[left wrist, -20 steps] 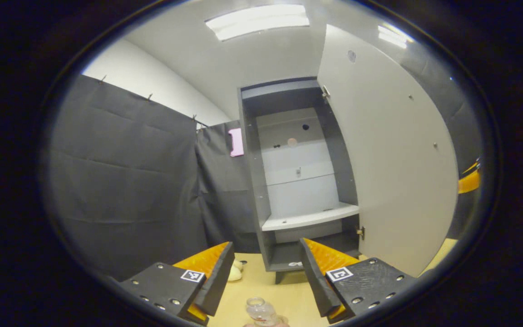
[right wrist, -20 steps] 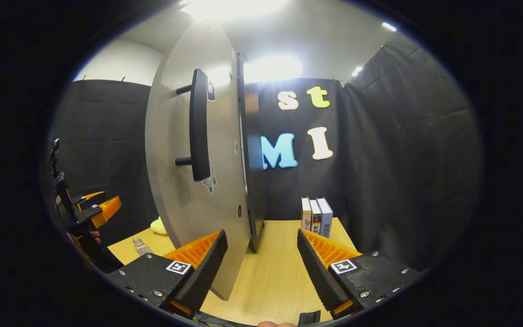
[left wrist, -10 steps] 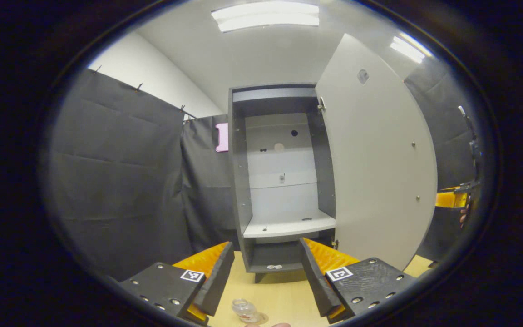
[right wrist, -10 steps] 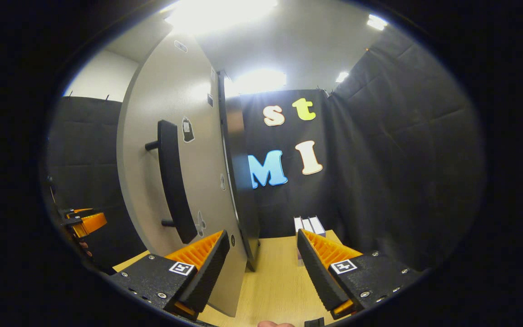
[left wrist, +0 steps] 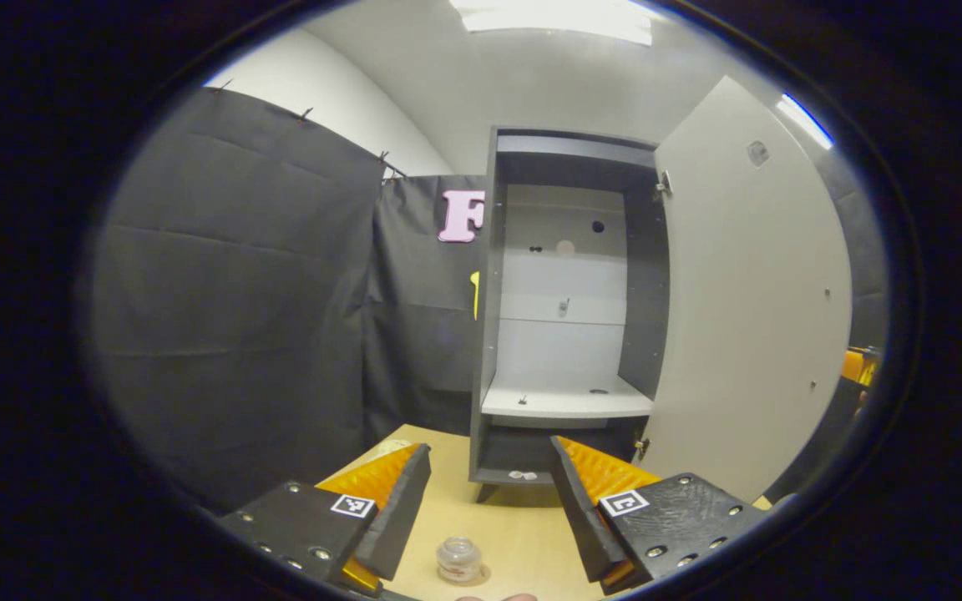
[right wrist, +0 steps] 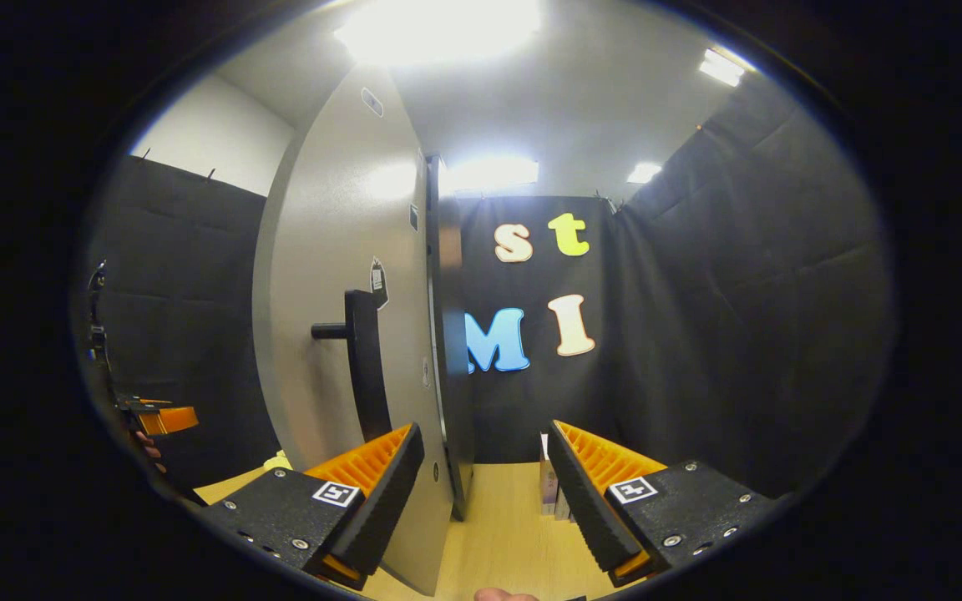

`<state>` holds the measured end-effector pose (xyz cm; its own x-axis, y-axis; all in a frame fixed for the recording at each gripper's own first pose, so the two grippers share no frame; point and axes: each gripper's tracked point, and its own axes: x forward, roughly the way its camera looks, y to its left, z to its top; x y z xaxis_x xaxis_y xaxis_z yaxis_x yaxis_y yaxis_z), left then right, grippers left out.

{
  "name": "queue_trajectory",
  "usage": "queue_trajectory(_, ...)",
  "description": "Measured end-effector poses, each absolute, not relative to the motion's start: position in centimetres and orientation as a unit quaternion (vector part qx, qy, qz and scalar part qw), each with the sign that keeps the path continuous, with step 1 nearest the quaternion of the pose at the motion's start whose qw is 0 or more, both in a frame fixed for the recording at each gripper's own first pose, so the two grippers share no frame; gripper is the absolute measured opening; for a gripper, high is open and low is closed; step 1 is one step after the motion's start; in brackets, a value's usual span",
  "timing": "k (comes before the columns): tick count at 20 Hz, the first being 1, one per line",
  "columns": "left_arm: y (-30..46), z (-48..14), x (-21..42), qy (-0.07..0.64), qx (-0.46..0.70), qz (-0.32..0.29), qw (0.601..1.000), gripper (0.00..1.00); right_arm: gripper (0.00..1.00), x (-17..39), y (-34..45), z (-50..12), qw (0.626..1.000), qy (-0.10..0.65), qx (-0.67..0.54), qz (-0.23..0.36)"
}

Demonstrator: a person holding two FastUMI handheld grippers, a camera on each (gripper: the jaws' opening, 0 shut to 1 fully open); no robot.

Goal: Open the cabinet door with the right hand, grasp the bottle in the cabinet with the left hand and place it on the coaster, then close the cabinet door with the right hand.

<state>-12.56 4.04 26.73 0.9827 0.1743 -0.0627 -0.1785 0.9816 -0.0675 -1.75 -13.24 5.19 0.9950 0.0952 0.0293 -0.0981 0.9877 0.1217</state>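
Left gripper (left wrist: 489,509): jaws wide, holding nothing. The bottle (left wrist: 458,559) stands upright on the coaster (left wrist: 481,576) on the worktop (left wrist: 523,534), below and between the jaws. Ahead of them the cabinet (left wrist: 564,309) stands with its door (left wrist: 748,309) swung open. Right gripper (right wrist: 485,492): jaws wide, empty; the door handle (right wrist: 364,367) lies just beyond its left jaw, untouched.

The booth is lit from above by ceiling panels (left wrist: 560,15) — blown out to white glare in the right gripper view (right wrist: 439,29). Straight edges are bowed by fisheye distortion, and the cabinet door (right wrist: 339,317) is washed with sheen.
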Motion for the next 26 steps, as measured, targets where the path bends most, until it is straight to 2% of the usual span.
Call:
queue_trajectory(2,4.5,27.2,-12.0,0.021,-0.020,0.075,0.997,0.82,0.89,-2.0,-13.0,5.3,0.997,-0.012,0.071,0.034)
queue_trajectory(3,4.7,27.2,-11.7,0.020,-0.013,0.069,0.997,0.82,0.92,-2.2,-12.7,5.4,0.997,-0.013,0.072,0.029)
queue_trajectory(4,4.8,27.0,-11.2,0.021,-0.012,0.062,0.998,0.82,0.88,-2.4,-12.2,5.4,0.997,-0.013,0.074,0.027)
queue_trajectory(5,5.0,26.9,-10.7,0.022,-0.016,0.056,0.998,0.82,0.92,-2.6,-11.5,5.5,0.997,-0.013,0.076,0.028)
queue_trajectory(16,7.5,26.7,-6.9,0.008,0.001,-0.014,1.000,0.82,0.92,-3.2,-2.0,6.0,0.996,-0.015,0.090,0.025)
queue_trajectory(17,7.4,26.6,-6.8,0.006,0.000,-0.022,1.000,0.87,0.92,-3.1,-1.1,6.1,0.996,-0.018,0.088,0.024)
queue_trajectory(20,8.4,26.2,-6.7,0.007,-0.002,-0.040,0.999,0.87,0.92,-2.4,1.9,6.3,0.996,-0.021,0.088,0.026)
queue_trajectory(21,8.9,26.0,-6.8,0.009,-0.001,-0.041,0.999,0.82,0.92,-2.1,3.0,6.4,0.995,-0.020,0.088,0.029)
queue_trajectory(22,9.3,25.8,-7.0,0.011,-0.001,-0.041,0.999,0.87,0.92,-1.8,3.8,6.4,0.995,-0.022,0.087,0.033)
queue_trajectory(25,10.2,25.6,-7.2,0.010,0.000,-0.041,0.999,0.87,0.92,0.0,6.1,6.8,0.994,-0.028,0.093,0.042)
queue_trajectory(26,10.6,25.5,-7.3,0.011,0.001,-0.039,0.999,0.82,0.92,0.4,7.4,6.6,0.993,-0.026,0.100,0.050)
